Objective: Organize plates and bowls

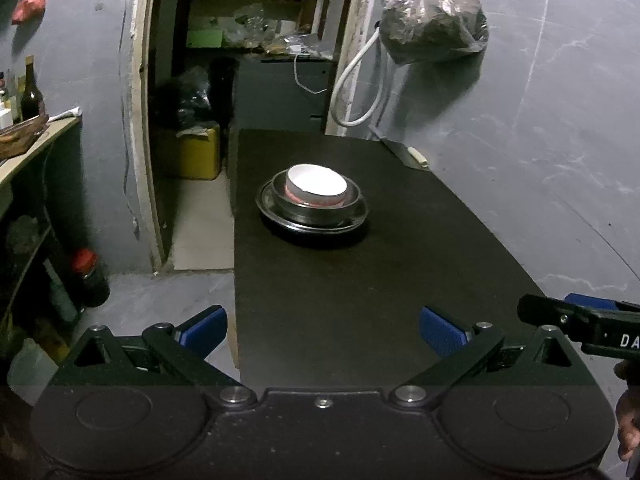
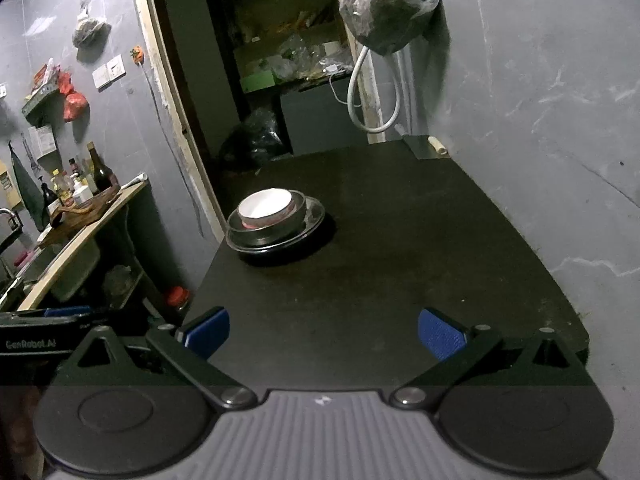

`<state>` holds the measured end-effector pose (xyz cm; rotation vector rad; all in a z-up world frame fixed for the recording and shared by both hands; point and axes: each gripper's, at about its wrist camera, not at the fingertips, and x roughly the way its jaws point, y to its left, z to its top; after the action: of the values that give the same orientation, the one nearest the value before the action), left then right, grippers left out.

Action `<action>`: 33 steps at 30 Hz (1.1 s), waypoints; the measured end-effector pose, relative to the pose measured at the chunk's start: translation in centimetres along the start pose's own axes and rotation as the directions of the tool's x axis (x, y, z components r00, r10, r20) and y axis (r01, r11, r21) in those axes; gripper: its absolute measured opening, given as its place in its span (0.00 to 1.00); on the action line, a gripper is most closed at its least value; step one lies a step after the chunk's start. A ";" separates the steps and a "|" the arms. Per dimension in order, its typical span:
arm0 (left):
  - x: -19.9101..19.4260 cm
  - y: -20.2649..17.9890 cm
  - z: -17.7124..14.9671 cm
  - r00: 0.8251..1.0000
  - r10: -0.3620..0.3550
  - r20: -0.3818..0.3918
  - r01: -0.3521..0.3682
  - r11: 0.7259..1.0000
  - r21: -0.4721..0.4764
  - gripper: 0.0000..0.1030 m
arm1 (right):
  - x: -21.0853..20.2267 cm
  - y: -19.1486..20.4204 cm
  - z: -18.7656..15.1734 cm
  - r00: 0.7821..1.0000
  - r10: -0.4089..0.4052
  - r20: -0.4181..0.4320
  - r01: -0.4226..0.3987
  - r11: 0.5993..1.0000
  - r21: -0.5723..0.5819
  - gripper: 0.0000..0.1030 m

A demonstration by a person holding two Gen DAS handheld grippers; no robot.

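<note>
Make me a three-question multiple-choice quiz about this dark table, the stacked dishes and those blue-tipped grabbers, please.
1. Where does the white bowl sit?
A. nested on top of the metal dishes
B. alone at the table's near edge
C. on the side shelf

2. What colour are the pads on the gripper fingers?
A. red
B. blue
C. yellow

3. How do the left gripper and right gripper stand?
A. both shut on a dish
B. one open, one shut
C. both open, holding nothing

Answers: 1 A, the bowl rests inside the metal dishes on the black table. 2 B, the pads show blue. 3 C, the fingers are spread wide with only table between.
</note>
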<state>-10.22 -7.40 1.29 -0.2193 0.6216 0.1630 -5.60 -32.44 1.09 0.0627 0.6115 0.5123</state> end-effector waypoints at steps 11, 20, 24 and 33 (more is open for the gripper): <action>0.0 -0.5 0.0 1.000 -0.005 -0.002 0.005 1.000 0.013 0.99 | 0.0 0.0 -0.1 1.000 0.004 -0.002 -0.004 1.000 0.001 1.00; 0.1 -0.5 0.0 1.000 -0.002 -0.007 0.002 1.000 0.011 0.99 | 0.0 0.1 -0.2 1.000 0.008 -0.013 -0.008 1.000 -0.001 1.00; 0.1 -0.5 0.0 1.000 -0.001 -0.008 0.001 1.000 0.011 0.99 | 0.1 0.0 -0.1 1.000 0.008 -0.015 -0.008 1.000 -0.001 1.00; 0.1 -0.5 0.0 1.000 -0.001 -0.009 0.001 1.000 0.011 0.99 | 0.1 0.1 -0.1 1.000 0.008 -0.016 -0.008 1.000 -0.002 1.00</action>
<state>-10.05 -7.92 1.34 -0.2095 0.6310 0.1577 -5.68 -32.31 0.98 0.0593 0.6265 0.5218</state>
